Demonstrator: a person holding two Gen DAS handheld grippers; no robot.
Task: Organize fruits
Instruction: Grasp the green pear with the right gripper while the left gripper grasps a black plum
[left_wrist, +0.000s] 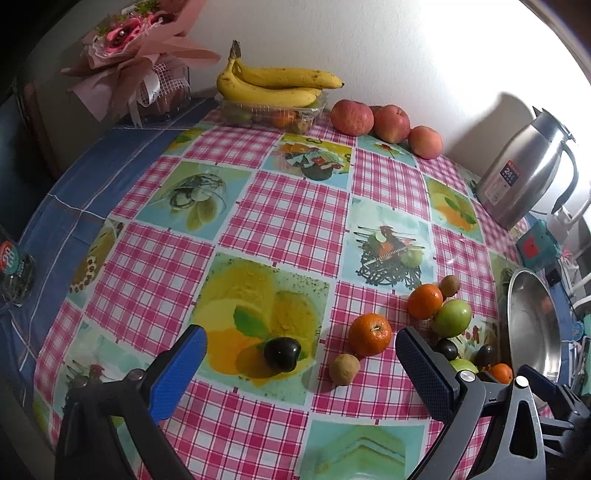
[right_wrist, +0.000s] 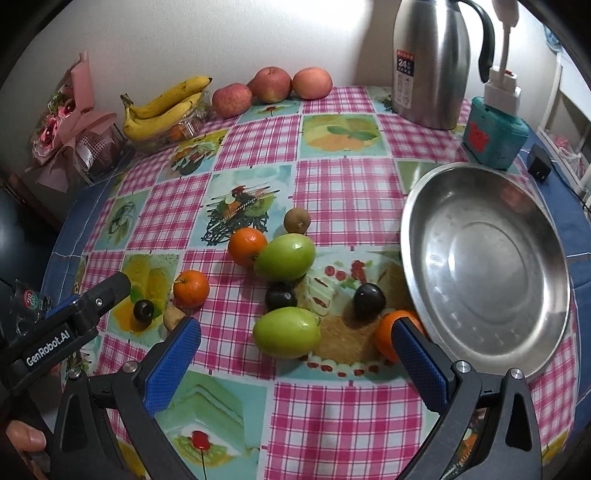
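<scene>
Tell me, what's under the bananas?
The bananas rest on a clear plastic box. Inside it shows something orange, probably a tangerine, plus greenish fruit. The rest is covered by the bananas and blurred plastic.

oranges (right_wrist: 191, 289): three, loose on the cloth
green fruits (right_wrist: 285, 257): two, mid-table
dark plums (right_wrist: 369, 301): three, scattered
steel plate (right_wrist: 487, 266): empty, right side

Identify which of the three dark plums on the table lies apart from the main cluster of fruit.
The dark plum in front of the left hand-held gripper, lying alone on the printed lemon picture. The other two plums lie among the green fruits near the steel plate.
</scene>
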